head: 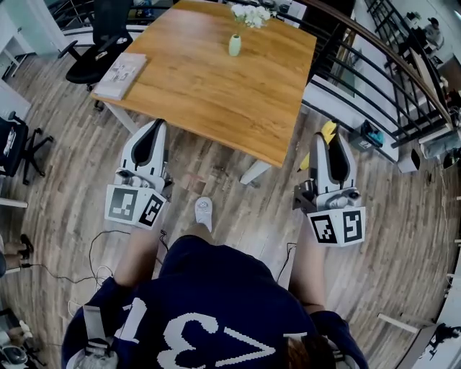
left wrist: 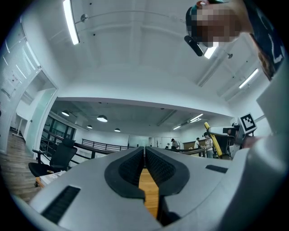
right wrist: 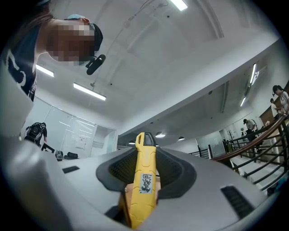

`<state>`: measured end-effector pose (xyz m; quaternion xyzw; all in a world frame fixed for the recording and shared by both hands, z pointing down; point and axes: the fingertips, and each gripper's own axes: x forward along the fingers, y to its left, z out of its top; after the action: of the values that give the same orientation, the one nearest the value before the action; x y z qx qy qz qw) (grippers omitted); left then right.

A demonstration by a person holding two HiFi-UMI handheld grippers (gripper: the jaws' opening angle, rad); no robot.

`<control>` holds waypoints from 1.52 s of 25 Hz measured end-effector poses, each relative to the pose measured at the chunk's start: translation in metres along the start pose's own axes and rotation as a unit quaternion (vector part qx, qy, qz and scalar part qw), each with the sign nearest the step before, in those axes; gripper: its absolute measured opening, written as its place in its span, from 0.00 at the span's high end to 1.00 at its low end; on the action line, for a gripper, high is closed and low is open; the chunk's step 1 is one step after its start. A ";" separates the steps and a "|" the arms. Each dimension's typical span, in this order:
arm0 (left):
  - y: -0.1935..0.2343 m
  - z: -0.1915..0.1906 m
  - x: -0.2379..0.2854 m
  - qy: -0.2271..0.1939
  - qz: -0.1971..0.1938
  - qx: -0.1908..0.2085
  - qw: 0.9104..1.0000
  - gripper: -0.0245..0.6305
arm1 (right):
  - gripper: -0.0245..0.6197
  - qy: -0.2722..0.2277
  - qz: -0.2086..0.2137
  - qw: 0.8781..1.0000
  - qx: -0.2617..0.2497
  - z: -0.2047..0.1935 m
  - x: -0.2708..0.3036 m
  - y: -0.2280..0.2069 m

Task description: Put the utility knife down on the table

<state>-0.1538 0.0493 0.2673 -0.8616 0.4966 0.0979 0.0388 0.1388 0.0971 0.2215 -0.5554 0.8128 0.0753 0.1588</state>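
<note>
A yellow utility knife stands upright between the jaws of my right gripper, which is shut on it. Its black-tipped end rises above the pads. In the head view the knife pokes out of the right gripper, held over the floor just off the wooden table's near right corner. My left gripper hovers in front of the table's near left edge. Its jaws are shut with nothing between them.
On the table lie a magazine at the left, a small green vase and white flowers at the far side. A black office chair stands at the far left and a railing at the right. Cables lie on the floor.
</note>
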 end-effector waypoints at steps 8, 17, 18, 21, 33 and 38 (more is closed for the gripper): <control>0.085 -0.004 0.088 0.001 -0.013 0.002 1.000 0.93 | 0.75 -0.009 -0.008 1.000 0.009 -0.029 0.115 -0.015; 0.123 -0.038 0.148 0.030 -0.026 -0.022 0.999 0.93 | 0.75 0.028 -0.038 0.999 0.024 -0.072 0.163 -0.047; 0.125 -0.042 0.154 0.032 -0.026 -0.024 0.999 0.93 | 0.75 0.030 -0.038 0.999 0.025 -0.075 0.169 -0.052; 0.132 -0.048 0.174 0.031 -0.019 -0.026 0.999 0.93 | 0.75 0.026 -0.029 0.999 0.028 -0.082 0.194 -0.065; 0.139 -0.055 0.287 0.016 0.018 -0.008 1.000 0.93 | 0.75 0.011 0.032 0.998 0.048 -0.101 0.302 -0.145; 0.135 -0.078 0.321 0.032 0.030 -0.013 0.999 0.93 | 0.75 0.042 0.047 0.996 0.071 -0.137 0.331 -0.175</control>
<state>-0.1034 -0.3033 0.2812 -0.8495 0.5216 0.0783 0.0088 0.1667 -0.3002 0.2467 -0.5067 0.8472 0.0016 0.1596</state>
